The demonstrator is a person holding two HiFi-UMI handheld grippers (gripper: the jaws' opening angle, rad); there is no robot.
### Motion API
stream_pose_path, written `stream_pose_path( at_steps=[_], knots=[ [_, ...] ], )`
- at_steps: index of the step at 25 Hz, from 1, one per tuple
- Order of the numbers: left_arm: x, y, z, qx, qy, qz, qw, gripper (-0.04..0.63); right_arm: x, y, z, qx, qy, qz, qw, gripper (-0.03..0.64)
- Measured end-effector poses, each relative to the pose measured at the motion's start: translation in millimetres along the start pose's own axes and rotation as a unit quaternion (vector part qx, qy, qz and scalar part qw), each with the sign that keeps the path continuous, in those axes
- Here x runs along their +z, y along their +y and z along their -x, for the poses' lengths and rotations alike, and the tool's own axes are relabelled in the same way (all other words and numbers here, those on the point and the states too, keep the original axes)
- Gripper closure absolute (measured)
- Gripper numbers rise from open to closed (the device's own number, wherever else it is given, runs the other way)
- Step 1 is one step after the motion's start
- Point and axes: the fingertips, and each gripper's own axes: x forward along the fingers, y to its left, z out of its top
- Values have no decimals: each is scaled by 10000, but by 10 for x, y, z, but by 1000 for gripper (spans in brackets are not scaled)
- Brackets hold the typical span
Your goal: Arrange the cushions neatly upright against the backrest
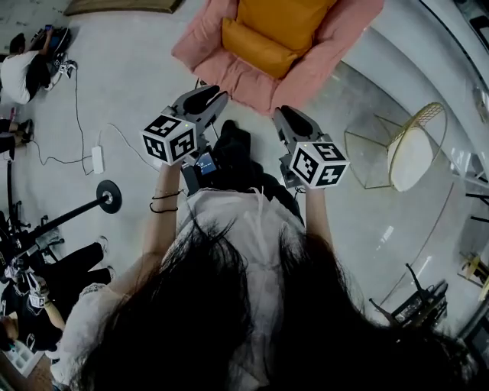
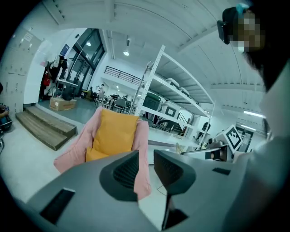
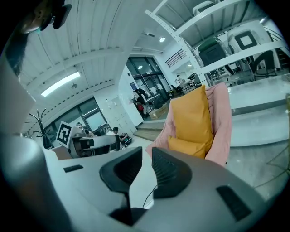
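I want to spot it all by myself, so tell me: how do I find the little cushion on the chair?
Find the pink armchair standing on the pale floor. Two orange cushions sit in it. The little cushion lies low at the front of the seat, while its bigger neighbour stands tall against the backrest.

The left gripper [image 1: 214,96] and right gripper [image 1: 283,114] are matt grey shells with dark ribbed pads [image 2: 167,170]. Each carries at its rear a white cube [image 1: 168,137] printed with black square markers. Behind the left gripper, two thin black bands [image 1: 162,201] ring the wrist. The person wears a pale, thin top [image 1: 244,229] with a lacy short sleeve [image 1: 84,305]. Long dark hair [image 1: 229,328] falls over it.
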Motion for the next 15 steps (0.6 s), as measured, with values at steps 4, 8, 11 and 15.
stream_pose_path(
  at_steps=[4,8,11,15],
  knots=[
    [-7,-77,95,49,-29,-89,9999,482,-33,117,28,134,-16,67,9999,546],
    [-18,-86,101,93,-15,-156,9998,482,-56,122,13,175,15,132,9998,551],
    [-29,-91,132,107,-31,-150,9998,482,-61,136,7,182,11,160,9997,551],
    [-12,-81,141,118,-31,-178,9998,482,-33,163,-7,215,-17,185,9996,551]
  ],
)
